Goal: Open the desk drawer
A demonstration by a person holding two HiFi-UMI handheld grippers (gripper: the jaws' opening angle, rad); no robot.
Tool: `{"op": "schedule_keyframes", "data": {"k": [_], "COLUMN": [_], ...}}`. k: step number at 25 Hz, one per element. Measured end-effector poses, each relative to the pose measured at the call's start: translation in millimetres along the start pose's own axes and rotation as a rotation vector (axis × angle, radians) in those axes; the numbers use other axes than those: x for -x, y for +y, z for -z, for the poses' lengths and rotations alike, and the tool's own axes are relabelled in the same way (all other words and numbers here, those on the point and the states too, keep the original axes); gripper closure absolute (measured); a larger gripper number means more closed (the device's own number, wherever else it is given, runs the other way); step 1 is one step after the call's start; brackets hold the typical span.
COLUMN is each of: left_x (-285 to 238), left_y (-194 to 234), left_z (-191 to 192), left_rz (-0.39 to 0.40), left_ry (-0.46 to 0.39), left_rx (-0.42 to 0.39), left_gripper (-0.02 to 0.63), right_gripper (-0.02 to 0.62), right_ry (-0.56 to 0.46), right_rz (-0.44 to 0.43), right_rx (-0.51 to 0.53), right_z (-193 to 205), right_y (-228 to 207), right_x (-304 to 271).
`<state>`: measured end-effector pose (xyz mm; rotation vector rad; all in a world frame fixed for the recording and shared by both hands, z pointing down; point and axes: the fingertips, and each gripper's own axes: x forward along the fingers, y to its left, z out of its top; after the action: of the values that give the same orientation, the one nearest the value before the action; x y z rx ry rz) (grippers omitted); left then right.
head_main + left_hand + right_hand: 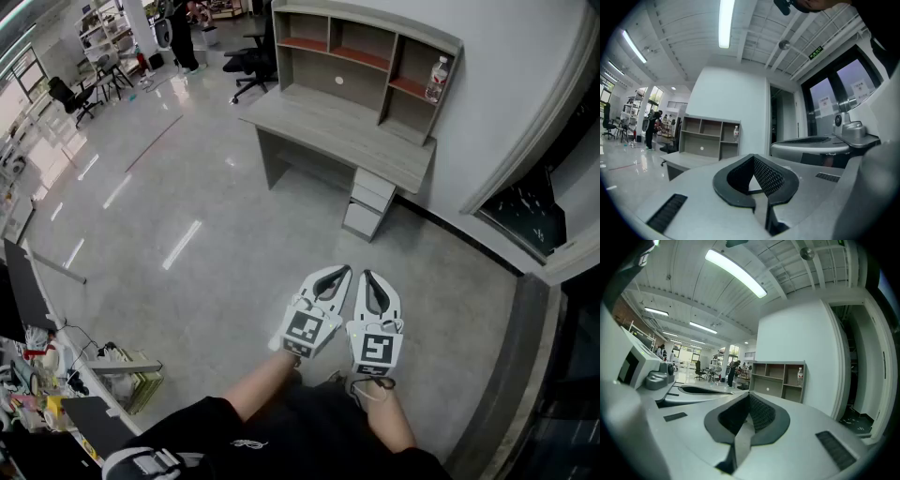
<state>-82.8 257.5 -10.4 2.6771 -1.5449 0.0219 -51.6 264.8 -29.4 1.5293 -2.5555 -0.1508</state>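
A grey desk point(328, 127) with a shelf hutch stands against the white wall, some way ahead of me. Its small drawer unit point(368, 203) sits under the desk's right end, drawers closed. Both grippers are held side by side low in the head view, well short of the desk. My left gripper point(336, 272) is shut with nothing in it, and so is my right gripper point(368, 277). In the left gripper view the desk point(689, 159) shows beyond the closed jaws; in the right gripper view the hutch point(780, 379) shows ahead.
A plastic bottle point(436, 80) stands in the hutch's right shelf. Office chairs point(248, 64) and a person point(183, 33) are far back. A cluttered table edge point(56, 375) lies at my left. A dark doorway point(534, 211) opens at right.
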Motion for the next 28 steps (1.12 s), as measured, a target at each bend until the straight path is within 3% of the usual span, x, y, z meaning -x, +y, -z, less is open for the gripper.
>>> {"op": "schedule_keyframes", "data": {"k": [15,28], "left_x": [2,30], "left_y": [10,53], "left_z": [0,16], "left_rz": [-0.001,0.006], "left_ry": [0.0,0.03], "left_rx": [0.01,0.032], "left_gripper": [0.603,0.603], "right_gripper": [0.589,0.589], "right_ry": [-0.002,0.042], "right_rz": [0.005,-0.011], "right_rx": [-0.021,-0.016], "right_z": [0,6], "right_y": [3,55], "right_x": [-8,-30]}}
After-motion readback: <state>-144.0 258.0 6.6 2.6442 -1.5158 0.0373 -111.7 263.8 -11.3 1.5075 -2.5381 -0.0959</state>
